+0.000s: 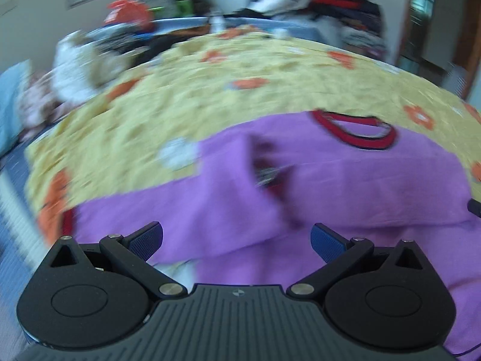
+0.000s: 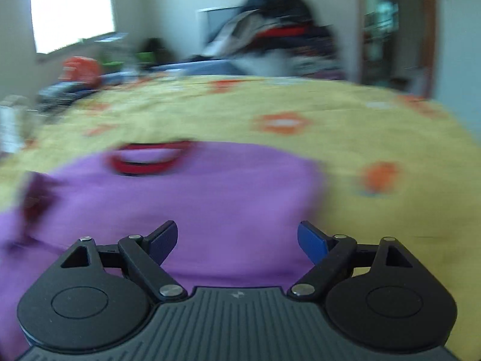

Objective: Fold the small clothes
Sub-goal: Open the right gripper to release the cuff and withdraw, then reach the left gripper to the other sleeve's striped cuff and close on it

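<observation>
Our left gripper (image 1: 237, 242) and right gripper (image 2: 237, 240) both gape wide, holding nothing, above the purple shirt (image 1: 330, 186) lying on the yellow bedspread (image 1: 210, 96); we should pinch matching edges evenly before folding

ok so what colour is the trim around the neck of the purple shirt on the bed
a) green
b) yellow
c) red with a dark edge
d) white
c) the purple shirt lies on the yellow flowered bedspread, and its neckline trim shows red with a dark edge in both wrist views, blur and all.
</observation>
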{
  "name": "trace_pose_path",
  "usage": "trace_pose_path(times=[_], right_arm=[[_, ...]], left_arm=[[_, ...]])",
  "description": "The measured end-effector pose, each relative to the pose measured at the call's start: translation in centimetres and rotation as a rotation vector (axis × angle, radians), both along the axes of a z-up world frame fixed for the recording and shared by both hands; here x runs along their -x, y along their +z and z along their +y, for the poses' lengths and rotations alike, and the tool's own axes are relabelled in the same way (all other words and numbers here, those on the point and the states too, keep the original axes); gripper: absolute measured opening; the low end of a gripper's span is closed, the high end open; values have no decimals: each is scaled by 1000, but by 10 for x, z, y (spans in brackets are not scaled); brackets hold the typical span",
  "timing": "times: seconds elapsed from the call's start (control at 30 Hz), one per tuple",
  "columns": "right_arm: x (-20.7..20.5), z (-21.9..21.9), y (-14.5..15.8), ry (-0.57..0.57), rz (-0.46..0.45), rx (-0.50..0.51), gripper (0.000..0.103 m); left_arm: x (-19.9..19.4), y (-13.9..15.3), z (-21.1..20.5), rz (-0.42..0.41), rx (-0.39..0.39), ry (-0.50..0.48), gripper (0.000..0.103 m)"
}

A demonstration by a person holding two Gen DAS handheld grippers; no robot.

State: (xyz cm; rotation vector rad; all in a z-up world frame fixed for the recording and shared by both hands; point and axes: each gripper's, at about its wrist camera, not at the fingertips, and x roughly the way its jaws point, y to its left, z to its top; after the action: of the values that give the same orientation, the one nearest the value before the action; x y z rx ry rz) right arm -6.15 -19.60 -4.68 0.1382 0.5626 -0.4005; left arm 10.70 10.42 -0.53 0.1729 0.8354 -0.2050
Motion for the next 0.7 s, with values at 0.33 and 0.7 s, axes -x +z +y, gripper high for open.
trace_pose_path(times=[0.33, 0.7], right_arm=[[-15, -35, -22, 75, 31, -108, 9], [14, -34, -5, 40, 86, -55, 51]], left_arm=[[-82, -65, -115, -9, -232, -152, 103], [-105, -84, -73, 31, -195, -72, 103]])
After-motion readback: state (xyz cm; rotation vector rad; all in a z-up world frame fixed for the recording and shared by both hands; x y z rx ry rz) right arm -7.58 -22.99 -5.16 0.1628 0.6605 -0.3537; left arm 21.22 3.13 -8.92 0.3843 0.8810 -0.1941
